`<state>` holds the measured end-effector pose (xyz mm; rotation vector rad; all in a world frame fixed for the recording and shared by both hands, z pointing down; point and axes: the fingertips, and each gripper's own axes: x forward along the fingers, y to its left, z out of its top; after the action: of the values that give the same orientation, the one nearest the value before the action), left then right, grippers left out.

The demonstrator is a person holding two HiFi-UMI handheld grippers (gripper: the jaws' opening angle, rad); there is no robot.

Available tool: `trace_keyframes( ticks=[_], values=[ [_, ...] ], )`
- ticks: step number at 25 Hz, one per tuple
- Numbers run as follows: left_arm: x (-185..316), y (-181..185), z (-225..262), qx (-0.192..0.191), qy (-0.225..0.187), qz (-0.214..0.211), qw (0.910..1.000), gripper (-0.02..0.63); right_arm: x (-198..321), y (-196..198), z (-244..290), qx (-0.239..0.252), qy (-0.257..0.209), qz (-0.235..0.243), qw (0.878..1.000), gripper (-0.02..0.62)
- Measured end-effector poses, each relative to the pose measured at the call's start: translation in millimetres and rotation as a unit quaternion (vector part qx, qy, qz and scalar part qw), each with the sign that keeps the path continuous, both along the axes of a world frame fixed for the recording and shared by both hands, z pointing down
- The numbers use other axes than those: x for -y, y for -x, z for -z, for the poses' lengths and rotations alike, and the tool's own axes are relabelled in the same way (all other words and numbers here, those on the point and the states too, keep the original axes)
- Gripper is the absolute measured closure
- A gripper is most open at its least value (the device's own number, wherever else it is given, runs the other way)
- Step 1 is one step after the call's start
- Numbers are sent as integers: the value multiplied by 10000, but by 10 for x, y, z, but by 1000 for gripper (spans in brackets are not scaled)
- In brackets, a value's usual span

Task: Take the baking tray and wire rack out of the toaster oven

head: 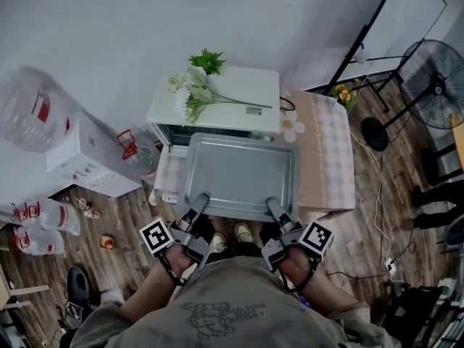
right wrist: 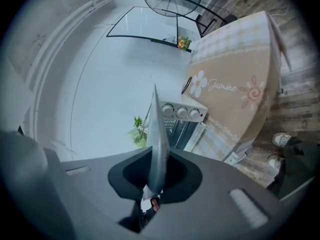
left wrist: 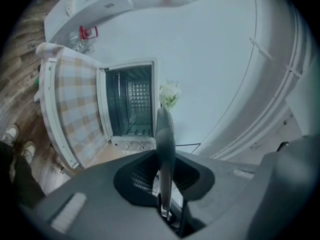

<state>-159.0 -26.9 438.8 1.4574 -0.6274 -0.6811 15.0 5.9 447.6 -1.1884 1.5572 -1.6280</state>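
Note:
A grey baking tray (head: 239, 174) is out of the white toaster oven (head: 217, 107) and hangs level in front of it, over the table's near edge. My left gripper (head: 197, 203) is shut on its near rim at the left, and my right gripper (head: 274, 207) is shut on the same rim at the right. The left gripper view shows the tray edge-on (left wrist: 165, 139) between the jaws of the left gripper (left wrist: 164, 171), with the open oven cavity (left wrist: 132, 101) beyond. In the right gripper view the tray (right wrist: 157, 139) sits in the right gripper (right wrist: 156, 171). I cannot make out the wire rack.
A bunch of flowers (head: 197, 85) lies on top of the oven. The table (head: 328, 151) has a checked cloth. A white box (head: 87, 158) and bottles stand at the left, and a floor fan (head: 435, 82) at the right. The person's shoes (head: 233, 234) are just under the tray.

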Motion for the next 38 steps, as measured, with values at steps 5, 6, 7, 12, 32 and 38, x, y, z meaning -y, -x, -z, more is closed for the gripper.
trace_keyframes(
  ticks=[5, 6, 7, 12, 32, 38],
  values=[
    [-18, -455, 190, 7, -149, -690, 9975, 545, -195, -388, 135, 53, -160, -541, 9984, 551],
    [-26, -544, 214, -6, -166, -813, 9966, 545, -239, -463, 152, 62, -180, -653, 9977, 549],
    [-34, -632, 233, -13, -187, -933, 9955, 545, -284, -538, 166, 68, -195, -766, 9968, 549],
    [-94, -1086, 267, -37, -227, -1450, 9892, 545, -497, -942, 188, 2, -201, -1266, 9917, 548],
    [292, -2946, 200, -22, -174, -2465, 9690, 547, -155, -2780, 259, -622, -179, -1727, 9828, 549],
    [701, -3507, -62, 174, -166, -2470, 9687, 538, 470, -3388, 140, -980, -167, -1292, 9866, 551]
  ],
)
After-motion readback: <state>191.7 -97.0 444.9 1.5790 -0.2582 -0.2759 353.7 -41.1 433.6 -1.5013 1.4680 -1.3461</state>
